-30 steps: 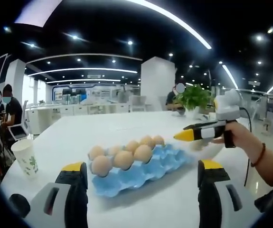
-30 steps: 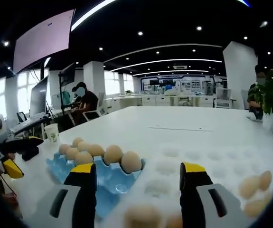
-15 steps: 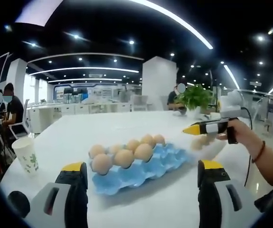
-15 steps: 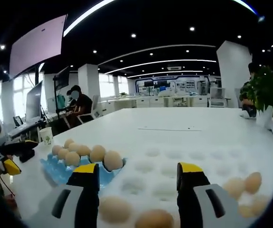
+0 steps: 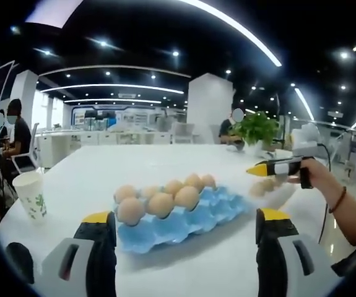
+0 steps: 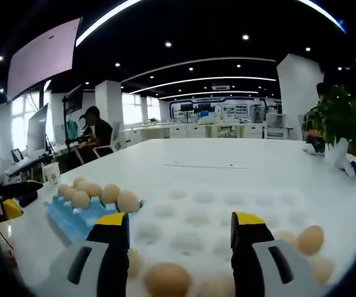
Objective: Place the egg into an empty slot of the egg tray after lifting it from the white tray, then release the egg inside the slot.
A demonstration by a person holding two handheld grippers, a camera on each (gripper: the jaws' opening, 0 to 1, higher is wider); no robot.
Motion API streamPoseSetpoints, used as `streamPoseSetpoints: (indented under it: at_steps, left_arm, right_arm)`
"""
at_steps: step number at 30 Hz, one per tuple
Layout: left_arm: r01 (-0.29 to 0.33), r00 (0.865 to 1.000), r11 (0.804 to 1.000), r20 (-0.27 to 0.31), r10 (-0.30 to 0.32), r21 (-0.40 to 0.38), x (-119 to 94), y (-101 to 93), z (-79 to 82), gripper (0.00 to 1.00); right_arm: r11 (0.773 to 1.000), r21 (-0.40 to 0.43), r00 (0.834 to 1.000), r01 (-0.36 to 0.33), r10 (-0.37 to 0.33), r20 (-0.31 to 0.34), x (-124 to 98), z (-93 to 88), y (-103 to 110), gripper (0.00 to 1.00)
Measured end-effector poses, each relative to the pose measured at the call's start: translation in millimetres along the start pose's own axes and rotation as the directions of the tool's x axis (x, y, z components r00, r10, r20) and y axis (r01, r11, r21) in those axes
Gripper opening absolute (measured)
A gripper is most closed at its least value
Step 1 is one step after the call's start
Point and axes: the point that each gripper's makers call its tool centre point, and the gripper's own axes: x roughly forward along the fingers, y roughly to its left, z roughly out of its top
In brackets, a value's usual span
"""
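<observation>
Right gripper (image 6: 174, 247) now farther over white tray (image 6: 227, 210), released, above egg (image 6: 165, 279).

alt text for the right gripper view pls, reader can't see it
The right hand-held gripper is open and empty above the white tray, with an egg low between its jaws. The blue egg tray with several eggs sits to the left.
</observation>
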Motion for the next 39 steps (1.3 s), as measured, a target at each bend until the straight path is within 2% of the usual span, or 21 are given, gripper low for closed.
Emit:
streamPoseSetpoints:
  at_steps: [8, 13, 25, 30, 32, 36, 39]
  left_arm:
    - [-0.009, 1.000, 1.000, 0.002, 0.009, 0.019, -2, 2.4, 3.0, 0.93]
    - [-0.005, 1.000, 0.999, -0.004, 0.006, 0.040, -3, 0.7, 3.8, 0.93]
    - [-0.005, 1.000, 0.998, -0.019, 0.006, 0.067, -5, -2.7, 3.9, 0.95]
    - [-0.005, 1.000, 0.997, -0.021, 0.006, 0.078, -6, -3.8, 4.3, 0.95]
    - [-0.002, 1.000, 0.997, -0.014, 0.003, 0.076, -6, -5.0, 5.4, 0.95]
    - [0.035, 0.998, 0.999, 0.048, -0.036, 0.026, -9, -11.2, 16.1, 0.97]
    - [0.031, 0.998, 0.999, 0.048, -0.032, 0.034, -10, -10.5, 17.3, 0.99]
  right_arm:
    - [0.998, 0.002, 0.998, 0.063, -0.063, -0.009, -10, -0.9, -25, 0.68]
    - [0.992, -0.044, 0.992, 0.119, -0.121, -0.043, -17, -8.0, -43, 0.65]
    - [0.981, 0.017, 0.979, 0.196, -0.195, -0.052, -28, -14.1, -71, 0.55]
    - [0.974, 0.040, 0.974, 0.222, -0.220, -0.048, -30, -13.7, -79, 0.45]
    - [0.971, 0.048, 0.971, 0.235, -0.233, -0.048, -30, -13.9, -82, 0.45]
    - [0.964, 0.043, 0.963, 0.263, -0.259, -0.071, -30, -20.6, -90, 0.45]
    - [0.959, 0.044, 0.958, 0.279, -0.274, -0.086, -29, -23.9, -94, 0.43]
